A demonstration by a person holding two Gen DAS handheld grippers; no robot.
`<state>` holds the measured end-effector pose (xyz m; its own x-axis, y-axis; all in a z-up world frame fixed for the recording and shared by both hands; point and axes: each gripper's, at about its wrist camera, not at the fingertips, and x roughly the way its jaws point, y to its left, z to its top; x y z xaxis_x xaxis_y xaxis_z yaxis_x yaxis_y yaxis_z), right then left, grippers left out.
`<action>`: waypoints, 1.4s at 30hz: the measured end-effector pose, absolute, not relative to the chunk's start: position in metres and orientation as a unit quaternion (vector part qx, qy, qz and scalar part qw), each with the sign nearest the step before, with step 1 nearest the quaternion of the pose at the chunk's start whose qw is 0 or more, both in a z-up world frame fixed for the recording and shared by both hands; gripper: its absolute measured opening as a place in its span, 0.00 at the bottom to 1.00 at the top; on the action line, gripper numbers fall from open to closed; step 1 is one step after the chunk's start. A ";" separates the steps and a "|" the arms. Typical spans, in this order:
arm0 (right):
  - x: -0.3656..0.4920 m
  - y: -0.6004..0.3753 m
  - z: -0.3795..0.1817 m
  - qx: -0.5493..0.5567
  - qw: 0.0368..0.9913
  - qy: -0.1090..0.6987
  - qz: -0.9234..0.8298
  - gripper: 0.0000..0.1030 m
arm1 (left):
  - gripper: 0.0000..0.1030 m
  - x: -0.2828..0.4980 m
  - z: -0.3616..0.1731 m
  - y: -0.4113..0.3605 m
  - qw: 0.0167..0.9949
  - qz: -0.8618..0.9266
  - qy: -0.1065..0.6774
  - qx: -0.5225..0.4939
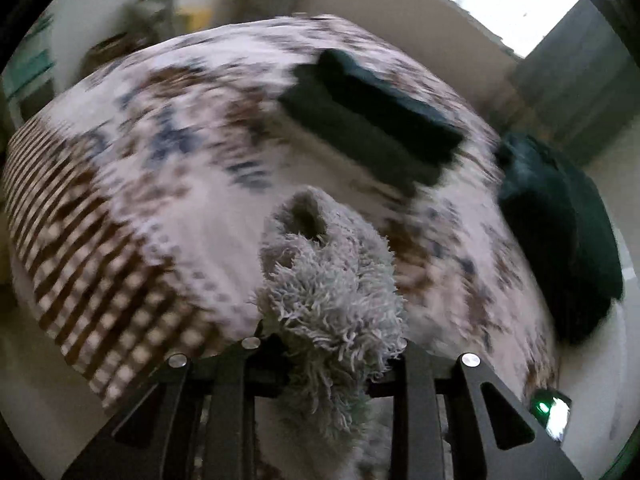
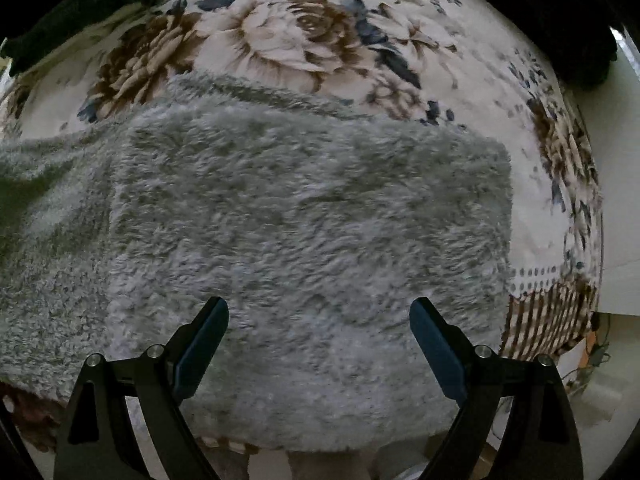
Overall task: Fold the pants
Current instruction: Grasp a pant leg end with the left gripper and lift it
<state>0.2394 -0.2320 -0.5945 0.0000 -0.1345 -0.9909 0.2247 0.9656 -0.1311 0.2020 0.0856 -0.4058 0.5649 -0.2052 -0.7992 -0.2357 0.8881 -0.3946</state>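
Observation:
The pants are grey and fluffy. In the left wrist view my left gripper (image 1: 332,344) is shut on a bunched fold of the grey pants (image 1: 328,280), held up above the bed; its fingertips are buried in the fabric. In the right wrist view the grey pants (image 2: 280,216) lie spread flat across the floral blanket (image 2: 288,36). My right gripper (image 2: 319,312) is open and empty, with its blue fingers (image 2: 204,344) hovering over the near part of the pants.
The bed's blanket has a checked border (image 1: 92,264). Folded dark green garments (image 1: 380,116) lie on the far side of the bed, and another dark green pile (image 1: 560,224) sits at its right edge. Dark cloth (image 2: 80,4) lies at the top left in the right wrist view.

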 end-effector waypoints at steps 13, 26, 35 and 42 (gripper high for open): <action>0.180 -0.411 -0.575 0.147 0.704 0.665 -0.203 0.91 | 0.22 0.196 -0.394 -0.156 0.826 -0.174 0.531 -0.066; 0.100 -0.573 -0.613 0.339 0.650 0.628 -0.260 0.91 | 0.22 0.171 -0.503 -0.314 0.751 -0.241 0.612 0.053; 0.096 -0.585 -0.606 0.451 0.656 0.582 -0.167 0.91 | 0.97 0.175 -0.457 -0.289 0.719 -0.276 0.636 -0.044; 0.140 -0.535 -0.590 0.463 0.667 0.581 -0.056 0.91 | 1.00 0.180 -0.408 -0.235 0.743 -0.268 0.609 -0.070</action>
